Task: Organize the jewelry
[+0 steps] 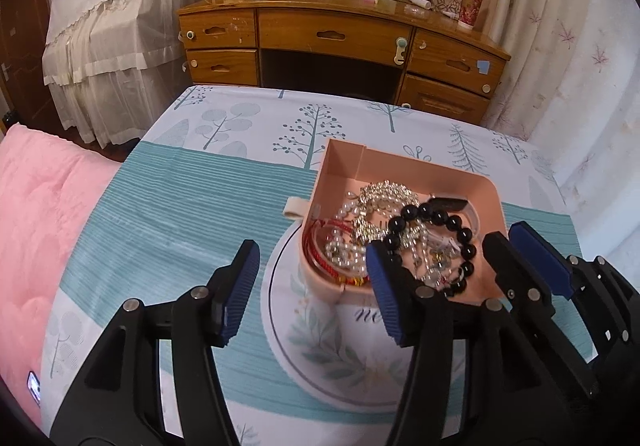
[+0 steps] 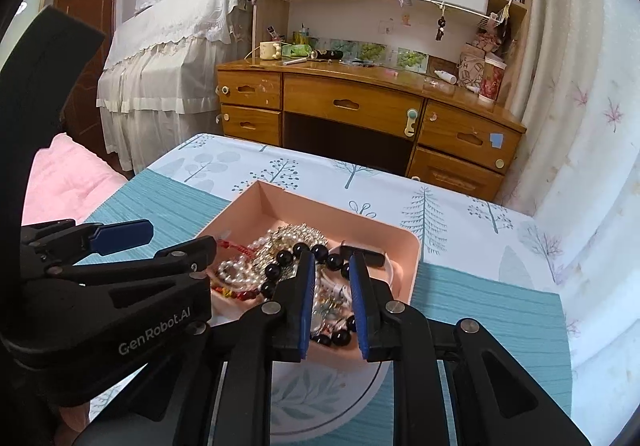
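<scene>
Right gripper (image 2: 330, 300), jaws narrowed but holding nothing, poised over black beads (image 2: 282, 260) at tray (image 2: 408, 258) centre, probably to pick. Left gripper (image 1: 316, 290), jaws wide, empty, at 9 o'clock, likely steadying. Tray perched on plate (image 1: 304, 362), on worktop.

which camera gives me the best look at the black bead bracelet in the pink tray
The left wrist view. There the black bead bracelet shows as nearly a full ring atop the jewelry in the pink tray. In the right wrist view, the right gripper covers its middle, so the bracelet shows only in separate stretches of beads.
</scene>
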